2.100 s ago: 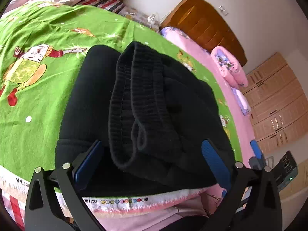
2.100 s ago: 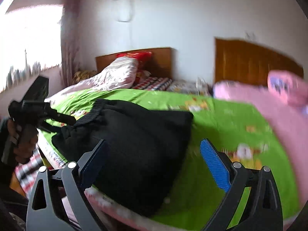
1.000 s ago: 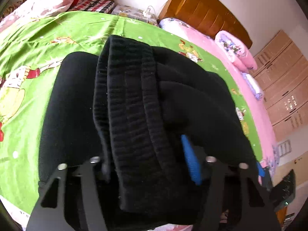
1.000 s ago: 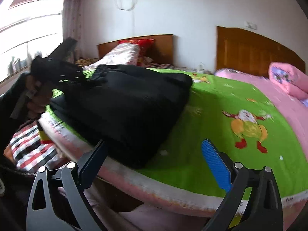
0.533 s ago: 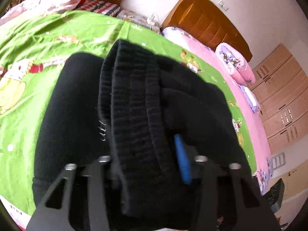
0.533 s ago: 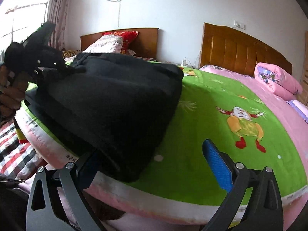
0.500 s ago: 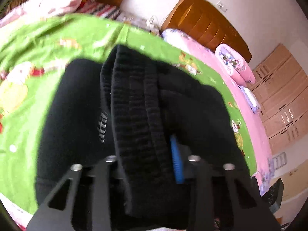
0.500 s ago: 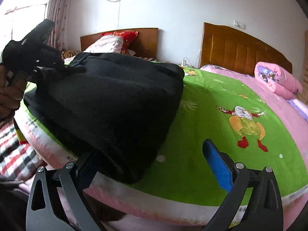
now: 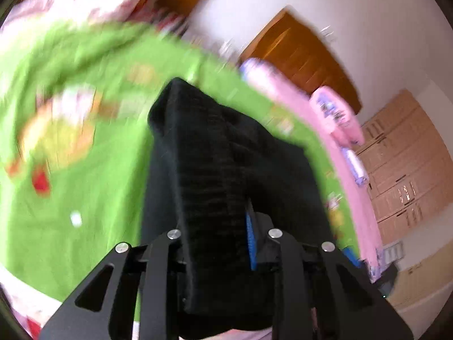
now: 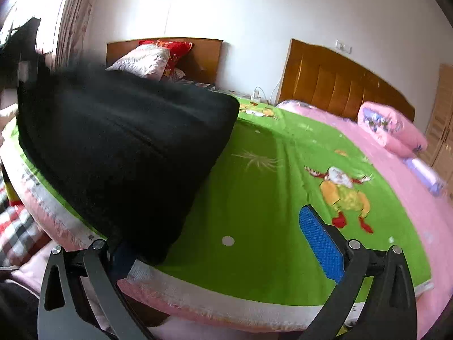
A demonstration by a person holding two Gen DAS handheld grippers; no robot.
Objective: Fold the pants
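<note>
The black pants (image 9: pixel 215 170) are a folded bundle over the green cartoon bedspread (image 9: pixel 85 184). My left gripper (image 9: pixel 215 235) is shut on their ribbed waistband and holds that end up; one blue pad shows against the cloth. In the right wrist view the pants (image 10: pixel 121 153) slope from upper left down to the bed's near edge. My right gripper (image 10: pixel 226 238) is open and empty, its left finger right at the bundle's lower corner, its blue right pad (image 10: pixel 320 246) over bare bedspread (image 10: pixel 283 187).
A pink quilt (image 10: pixel 396 170) covers the right of the bed, with a rolled pink blanket (image 10: pixel 390 127) by the wooden headboard (image 10: pixel 339 85). A second bed with pillows (image 10: pixel 147 62) stands behind. Wooden wardrobes (image 9: pixel 402 164) are at the right. The bed's edge (image 10: pixel 226 297) is close below.
My left gripper closed on the waistband and has lifted it, and the view is blurred by motion. The bundle has risen at its left end. My right gripper has moved closer to the bundle's lower corner.
</note>
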